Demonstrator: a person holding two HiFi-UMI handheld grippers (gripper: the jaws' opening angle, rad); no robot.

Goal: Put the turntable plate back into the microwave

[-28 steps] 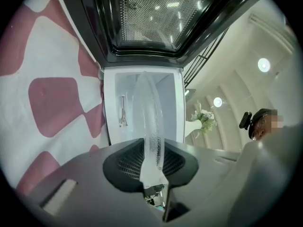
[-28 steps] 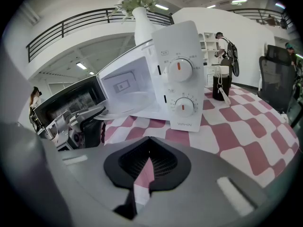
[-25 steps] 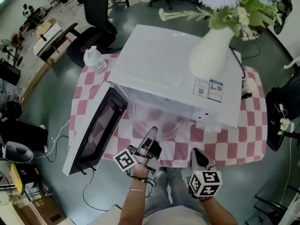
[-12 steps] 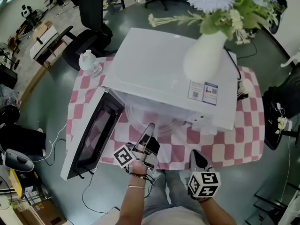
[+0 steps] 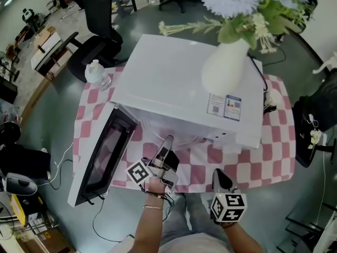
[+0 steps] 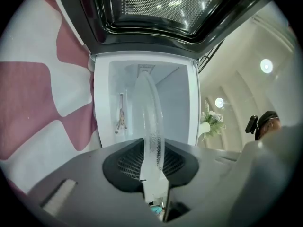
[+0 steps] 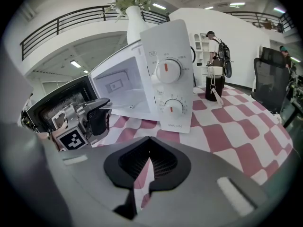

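A white microwave (image 5: 179, 83) stands on the checked tablecloth with its door (image 5: 102, 154) swung open to the left. My left gripper (image 5: 167, 144) is at the cavity mouth, shut on the rim of the clear glass turntable plate (image 5: 176, 137). Most of the plate is hidden under the microwave's top. In the left gripper view the plate (image 6: 149, 122) runs edge-on from between the jaws into the white cavity (image 6: 177, 98). My right gripper (image 5: 220, 179) hangs shut and empty over the table's front edge, right of the left one. The right gripper view shows the left gripper (image 7: 92, 115) beside the control panel (image 7: 169, 79).
A white vase (image 5: 226, 67) of flowers stands on the microwave's top. A clear water bottle (image 5: 97, 70) sits at the table's back left corner. A dark bottle (image 7: 213, 86) stands right of the microwave. Office chairs and floor cables surround the table.
My left gripper has moved forward toward the cavity with the plate, and less of the plate shows outside the microwave. The right gripper has stayed put.
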